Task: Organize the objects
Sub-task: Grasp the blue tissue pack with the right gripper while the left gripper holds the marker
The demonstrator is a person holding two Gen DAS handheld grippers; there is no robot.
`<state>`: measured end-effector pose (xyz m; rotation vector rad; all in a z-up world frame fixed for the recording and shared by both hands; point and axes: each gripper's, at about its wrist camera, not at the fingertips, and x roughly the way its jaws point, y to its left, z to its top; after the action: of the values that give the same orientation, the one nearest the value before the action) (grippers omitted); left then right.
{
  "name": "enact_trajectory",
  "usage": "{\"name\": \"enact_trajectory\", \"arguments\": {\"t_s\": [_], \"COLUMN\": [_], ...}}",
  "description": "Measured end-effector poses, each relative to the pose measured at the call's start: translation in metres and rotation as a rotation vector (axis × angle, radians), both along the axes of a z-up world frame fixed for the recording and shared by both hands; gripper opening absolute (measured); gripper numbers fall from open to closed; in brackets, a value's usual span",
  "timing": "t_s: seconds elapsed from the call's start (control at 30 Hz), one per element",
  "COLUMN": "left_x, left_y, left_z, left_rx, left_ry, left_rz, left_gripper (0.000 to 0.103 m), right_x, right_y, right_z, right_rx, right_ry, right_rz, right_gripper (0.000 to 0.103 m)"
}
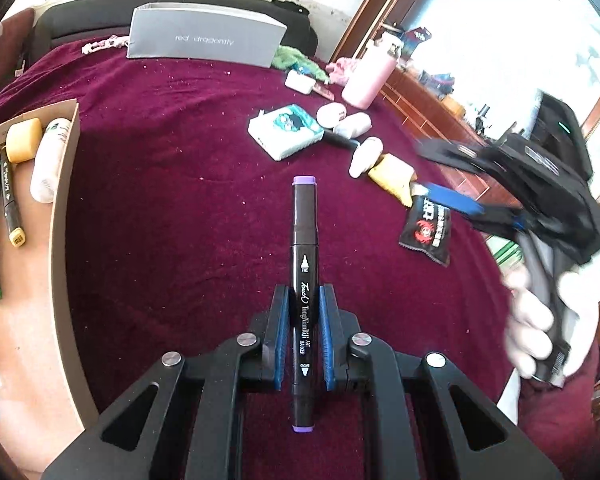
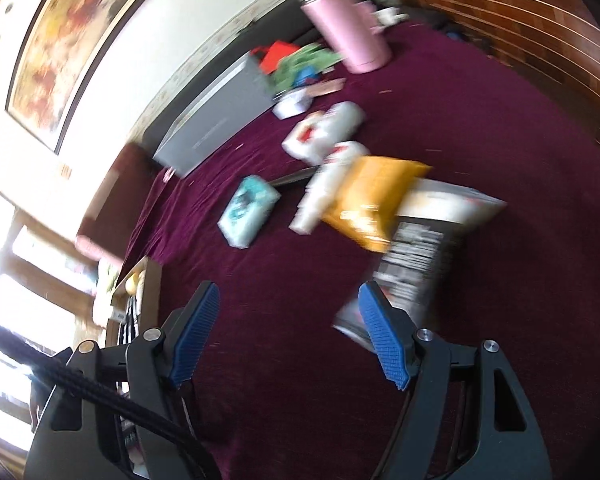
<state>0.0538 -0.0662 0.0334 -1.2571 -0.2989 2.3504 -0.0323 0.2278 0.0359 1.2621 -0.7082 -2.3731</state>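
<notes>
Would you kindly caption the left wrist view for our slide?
Left gripper clamps a purple-capped marker above the maroon cloth, beside the cardboard tray.
</notes>
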Motion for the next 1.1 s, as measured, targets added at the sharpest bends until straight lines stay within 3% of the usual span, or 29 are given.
{"name": "enact_trajectory", "arguments": {"t_s": [0.2, 0.4, 0.63, 0.83, 0.97, 1.1], "left_x": [0.008, 0.01, 0.006, 0.002, 0.004, 0.005], "left_y": [-0.015, -0.03, -0.028, -0.015, -0.009, -0.003], "left_z": [0.002, -0.002, -0.011, -0.023, -0.024, -0.02], "left_rx": [0.06, 0.106, 0.121, 0.069, 0.052, 0.046], "left_ry": [0.021, 0.014, -0.02, -0.063, -0.07, -0.057], "left_rz": [-0.01, -0.009, -0.011, -0.007, -0.008, -0.004], "left_gripper": [0.011, 0.011, 0.011, 0.011, 0.011, 0.012], "right_x": [-0.057, -0.114, -0.14, -0.148, -0.14, -0.118], "right_y": [-0.07, -0.109, -0.141, -0.152, -0.153, -0.131], "right_z": [-0.012, -0.038, -0.048, -0.05, -0.048, -0.041], "right_rx": [0.022, 0.126, 0.269, 0.382, 0.438, 0.354], "right_ry": [-0.053, -0.14, -0.163, -0.157, -0.146, -0.141], "right_rz": [0.08, 0.009, -0.019, -0.005, 0.072, 0.109], "right_gripper": [0.072, 0.072, 0.072, 0.072, 0.039, 0.026]}}
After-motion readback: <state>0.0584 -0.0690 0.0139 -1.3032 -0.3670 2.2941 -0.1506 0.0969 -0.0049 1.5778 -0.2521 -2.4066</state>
